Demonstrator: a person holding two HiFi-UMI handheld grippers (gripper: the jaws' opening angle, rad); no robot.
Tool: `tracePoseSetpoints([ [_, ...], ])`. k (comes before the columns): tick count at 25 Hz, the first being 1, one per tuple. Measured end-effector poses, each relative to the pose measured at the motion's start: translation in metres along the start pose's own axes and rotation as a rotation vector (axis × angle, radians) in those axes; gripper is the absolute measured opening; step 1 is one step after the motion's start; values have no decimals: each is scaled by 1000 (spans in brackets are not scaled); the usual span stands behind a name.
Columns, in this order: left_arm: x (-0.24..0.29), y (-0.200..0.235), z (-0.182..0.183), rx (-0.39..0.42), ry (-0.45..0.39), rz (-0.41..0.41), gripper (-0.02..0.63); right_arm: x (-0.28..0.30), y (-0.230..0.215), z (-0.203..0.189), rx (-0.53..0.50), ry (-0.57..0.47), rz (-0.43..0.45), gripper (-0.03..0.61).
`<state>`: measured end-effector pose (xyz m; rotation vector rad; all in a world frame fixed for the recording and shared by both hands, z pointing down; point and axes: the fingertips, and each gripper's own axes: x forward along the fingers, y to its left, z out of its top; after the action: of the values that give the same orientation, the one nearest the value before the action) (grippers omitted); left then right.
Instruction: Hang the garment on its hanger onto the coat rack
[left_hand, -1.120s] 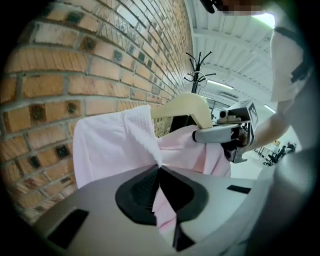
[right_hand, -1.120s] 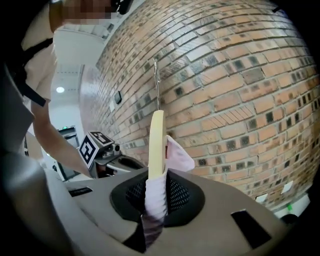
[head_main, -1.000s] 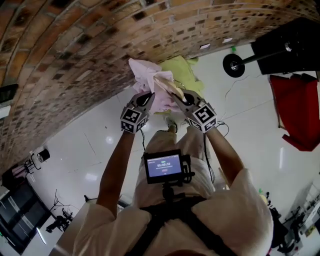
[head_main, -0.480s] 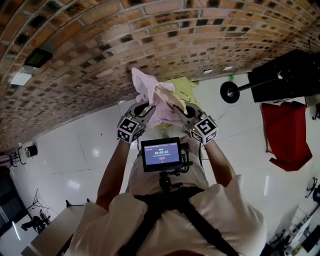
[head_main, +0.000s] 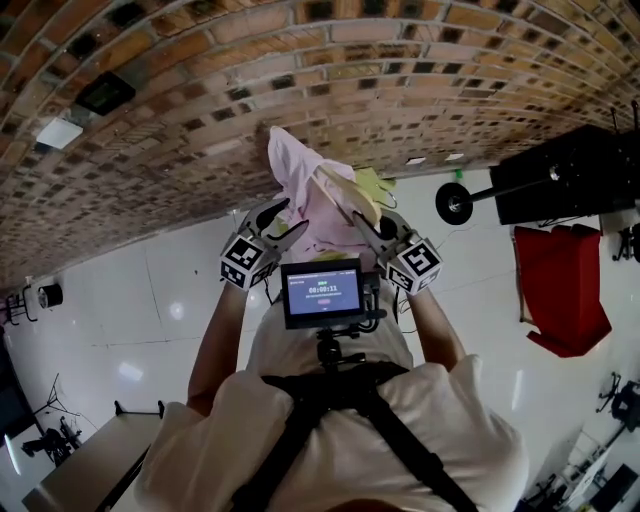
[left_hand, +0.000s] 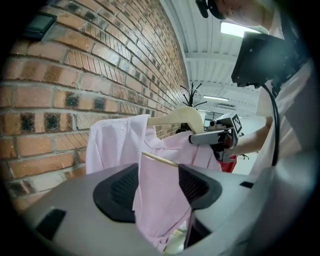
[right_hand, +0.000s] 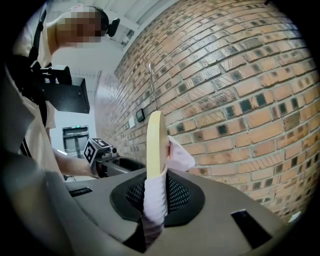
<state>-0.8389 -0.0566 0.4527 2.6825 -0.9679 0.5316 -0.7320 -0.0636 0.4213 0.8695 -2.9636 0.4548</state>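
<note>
Brick wall filled the backdrop. In front of it hung the pink garment, held up on its wooden hanger. The right gripper was clenched on the hanger's arm, cloth pinched in with it. The left gripper was released, its jaws just opening, with fabric dangling loose between them. Black prongs beyond were possibly the coat rack.

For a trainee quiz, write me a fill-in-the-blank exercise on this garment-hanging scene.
The right claw is shut on the pale ___ that carries the garment.
The garment is ___ in colour.
The wall behind it is built of ___.
Missing words: hanger; pink; brick.
</note>
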Motion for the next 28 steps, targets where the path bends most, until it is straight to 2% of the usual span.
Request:
tracePoseSetpoints([
  [5,-24,21,13,12,-30,48,235,6,3,12,-23,0,-22,9],
  [11,-36,44,37,70,-46,104,229,-1,9,33,-58,-12,-45,9],
  [19,-43,50,76,89,-117,102,209,-13,23,95,-138,-25,-77,9],
  [23,-46,41,113,111,-181,78,209,-17,36,126,-195,-16,-82,9],
  [28,-54,20,178,203,-257,55,209,-18,57,156,-238,-4,-79,9],
])
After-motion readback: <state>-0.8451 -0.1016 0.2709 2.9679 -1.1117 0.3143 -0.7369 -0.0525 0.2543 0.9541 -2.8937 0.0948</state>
